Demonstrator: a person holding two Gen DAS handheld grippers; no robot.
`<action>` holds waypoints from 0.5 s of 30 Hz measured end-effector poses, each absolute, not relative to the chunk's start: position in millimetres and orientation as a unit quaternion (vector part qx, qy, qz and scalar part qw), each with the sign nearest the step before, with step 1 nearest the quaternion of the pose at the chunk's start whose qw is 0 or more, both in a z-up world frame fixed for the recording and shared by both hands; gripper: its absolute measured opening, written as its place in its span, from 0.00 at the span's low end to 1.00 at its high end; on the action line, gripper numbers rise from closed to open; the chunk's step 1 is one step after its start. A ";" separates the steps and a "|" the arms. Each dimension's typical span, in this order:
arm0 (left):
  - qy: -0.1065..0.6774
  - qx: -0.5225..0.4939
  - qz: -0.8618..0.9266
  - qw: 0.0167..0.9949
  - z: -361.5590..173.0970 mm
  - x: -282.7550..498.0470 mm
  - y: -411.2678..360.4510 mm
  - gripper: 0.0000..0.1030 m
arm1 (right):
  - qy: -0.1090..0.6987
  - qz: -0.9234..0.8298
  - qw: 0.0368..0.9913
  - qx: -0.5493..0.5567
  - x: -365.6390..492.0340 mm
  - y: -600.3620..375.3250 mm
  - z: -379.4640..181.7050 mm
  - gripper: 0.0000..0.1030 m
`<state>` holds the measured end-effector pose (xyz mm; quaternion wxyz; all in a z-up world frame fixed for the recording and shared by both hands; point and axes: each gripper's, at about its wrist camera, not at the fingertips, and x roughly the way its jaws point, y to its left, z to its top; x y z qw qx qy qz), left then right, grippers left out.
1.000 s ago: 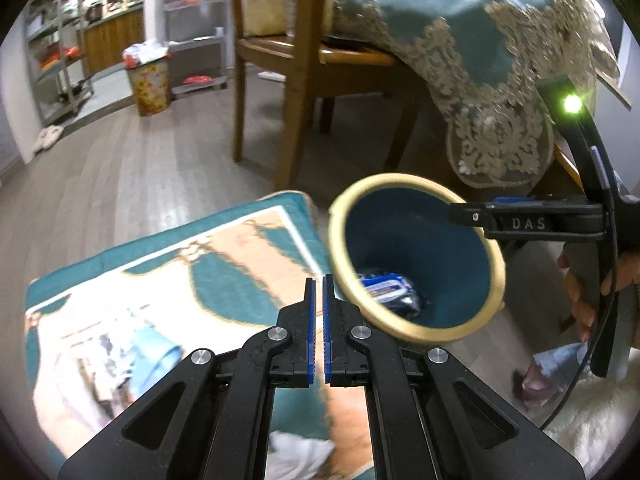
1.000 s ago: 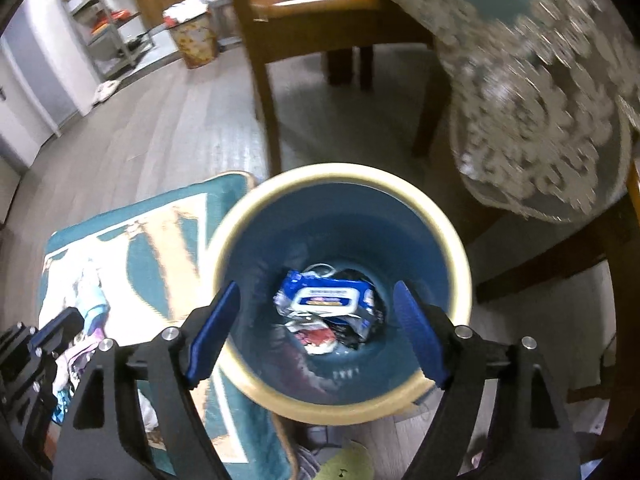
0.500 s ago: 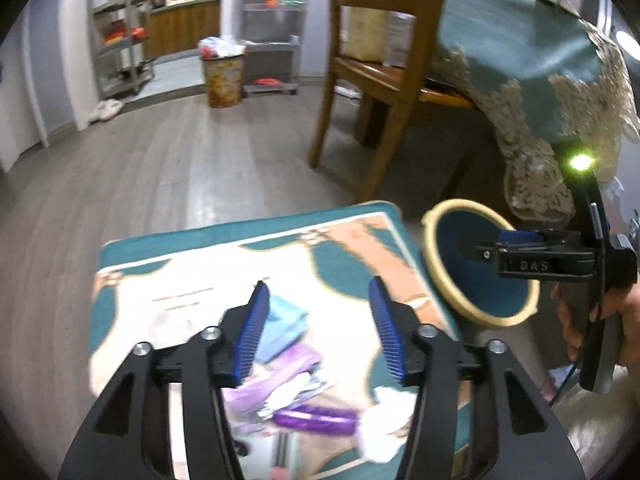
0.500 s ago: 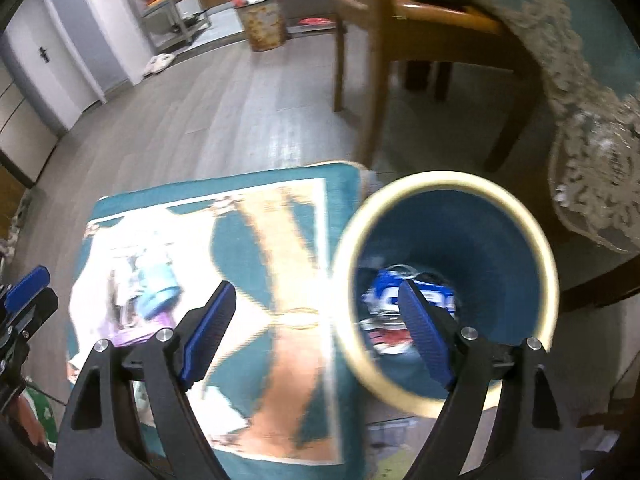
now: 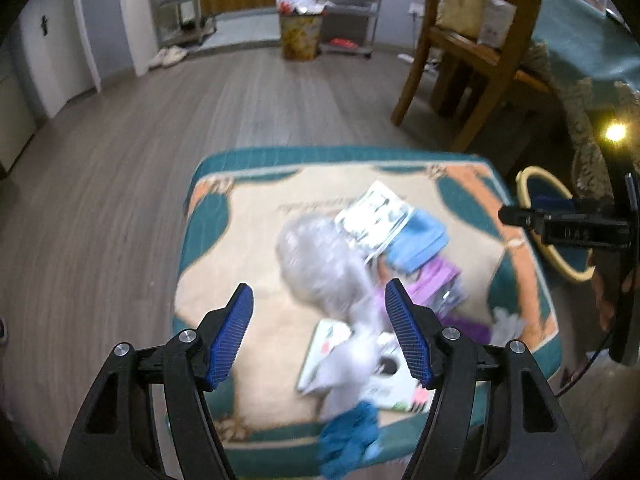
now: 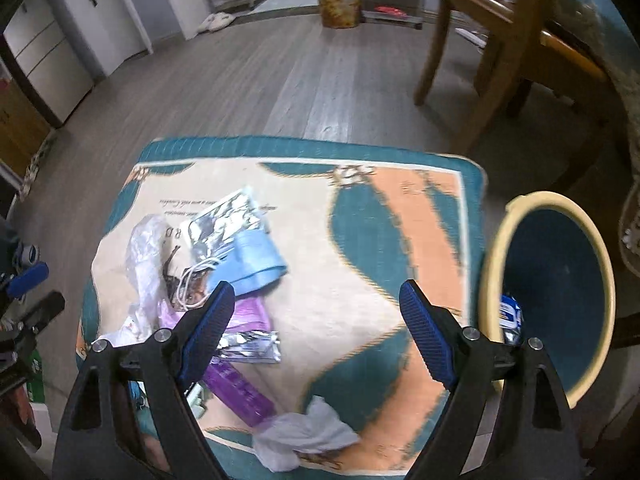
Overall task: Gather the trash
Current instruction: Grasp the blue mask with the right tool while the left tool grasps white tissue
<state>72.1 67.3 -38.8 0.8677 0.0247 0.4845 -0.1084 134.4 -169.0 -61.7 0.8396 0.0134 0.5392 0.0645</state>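
Both grippers hang over the litter on the mat [image 6: 400, 240], the bin [image 6: 560, 300] close beside for short drops; the left gripper [image 5: 320, 340] fingers have just been opening, nothing between them, the right gripper [image 6: 316, 332] fingers wide and empty

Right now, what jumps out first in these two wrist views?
A heap of trash, with foil, plastic and purple wrappers, sits on the teal-and-cream mat. Beside the mat's right edge stands the blue bin, wrappers already inside. Both the left gripper and right gripper hover open above the mat.

Trash pile [image 6: 224, 280] heaped on left half of cushion [image 6: 400, 240] on floor; bin [image 6: 560, 280] just beside cushion's right edge; chair [image 6: 500, 40] behind.
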 end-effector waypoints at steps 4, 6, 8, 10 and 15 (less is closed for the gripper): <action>0.509 0.012 -0.121 0.852 -54.9 65.8 73.7 0.67 | 0.546 0.068 0.835 0.005 140.7 -154.2 -78.7 0.80; 0.512 0.021 -0.127 0.849 -58.1 61.8 67.3 0.67 | 0.551 0.069 0.831 0.015 146.3 -150.1 -88.6 0.80; 0.520 0.032 -0.135 0.843 -65.7 59.4 59.1 0.67 | 0.561 0.075 0.824 0.025 151.1 -145.0 -99.6 0.79; 0.531 0.051 -0.139 0.834 -75.6 57.6 50.7 0.64 | 0.567 0.081 0.819 0.027 156.0 -140.1 -109.7 0.75; 0.569 0.073 -0.155 0.804 -99.0 57.0 39.2 0.32 | 0.574 0.100 0.812 0.019 167.2 -129.6 -130.9 0.55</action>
